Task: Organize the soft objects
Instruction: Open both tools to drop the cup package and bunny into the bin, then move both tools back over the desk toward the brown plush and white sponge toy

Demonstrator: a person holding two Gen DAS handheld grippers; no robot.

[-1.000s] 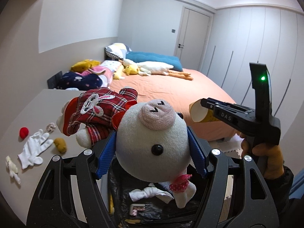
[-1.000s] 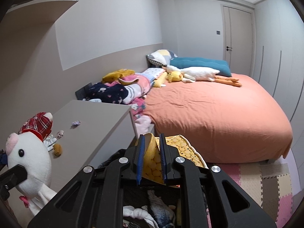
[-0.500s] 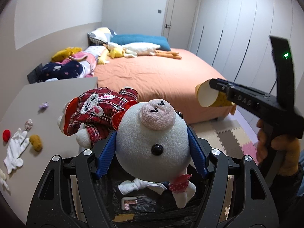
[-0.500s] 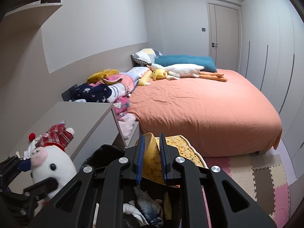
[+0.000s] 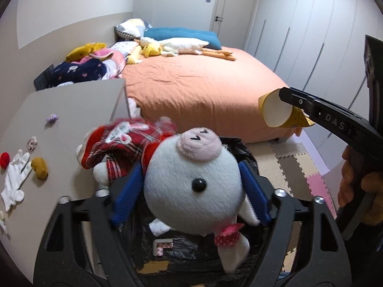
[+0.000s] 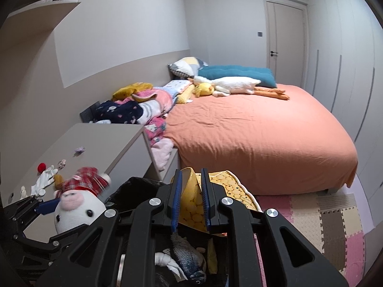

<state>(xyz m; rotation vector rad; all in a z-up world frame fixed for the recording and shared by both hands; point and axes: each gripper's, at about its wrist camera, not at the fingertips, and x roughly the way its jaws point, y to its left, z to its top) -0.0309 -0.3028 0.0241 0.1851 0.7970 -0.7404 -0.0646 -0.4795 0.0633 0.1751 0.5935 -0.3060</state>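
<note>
Left claw (image 5: 191, 186) opening around pig plush (image 5: 191, 186).

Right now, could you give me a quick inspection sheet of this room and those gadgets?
Surface: grey cabinet top, partly bare.
Job's things: white plush pig between the left hand-held gripper pads, over a black bin bag holding small toys; yellow dotted cloth.
Clutter: white glove, red ball, brown toy on the cabinet; clothes pile by the bed.
Grippers: left jaws opening, pig between them; right hand-held gripper shut on the cloth.
Cables: nothing seen.
Surroundings: orange bed, goose plush, foam floor mat.
</note>
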